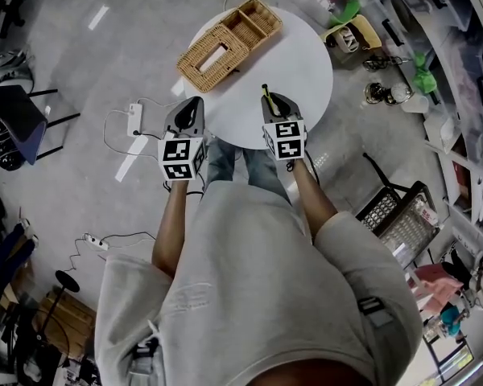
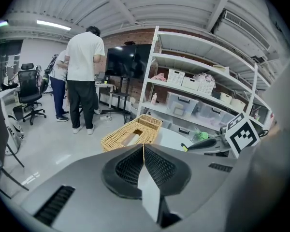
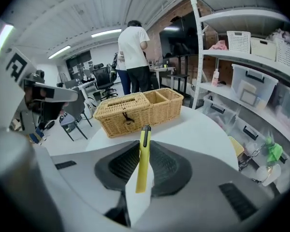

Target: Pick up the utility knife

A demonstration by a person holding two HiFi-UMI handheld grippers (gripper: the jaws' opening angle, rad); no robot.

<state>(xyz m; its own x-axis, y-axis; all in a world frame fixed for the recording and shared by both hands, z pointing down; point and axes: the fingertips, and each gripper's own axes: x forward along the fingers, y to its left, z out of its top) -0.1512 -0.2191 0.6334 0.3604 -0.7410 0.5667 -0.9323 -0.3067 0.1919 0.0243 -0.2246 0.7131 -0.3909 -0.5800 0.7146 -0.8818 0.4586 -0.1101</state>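
Head view: round white tabletop (image 1: 310, 67) with a two-compartment wicker basket (image 1: 229, 43) on its far-left part. Person stands at the near edge, one hand-held gripper per hand. Left hand-held gripper (image 1: 195, 103) sits just off the tabletop's left edge, over the floor (image 1: 88, 79). Right hand-held gripper (image 1: 270, 100) is over the near edge of the tabletop, with a thin yellow sliver of the utility knife (image 1: 266, 94) poking out at its tip. Grippers are well apart and roughly parallel.

Left gripper view: left hand-held gripper (image 2: 144, 148) has its jaws pressed together, nothing between them. Basket (image 2: 133, 132) is ahead on the tabletop (image 2: 171, 137). Right hand-held gripper (image 2: 210, 143) is at the right with its marker cube (image 2: 242, 134). Shelving (image 2: 198, 88) with bins stands behind, and two people (image 2: 84, 76) stand at the back with their backs turned.

Right gripper view: right hand-held gripper (image 3: 144, 148) is clamped on the utility knife (image 3: 143, 166), jaws nearly together with only the yellow handle between the pads. Knife lies along the jaws, and its black end sticks out past the fingertips toward the basket (image 3: 135, 110). Tabletop (image 3: 198, 134) is below and ahead; the knife shows no contact with it. Left hand-held gripper (image 3: 50, 94) is at the left edge.
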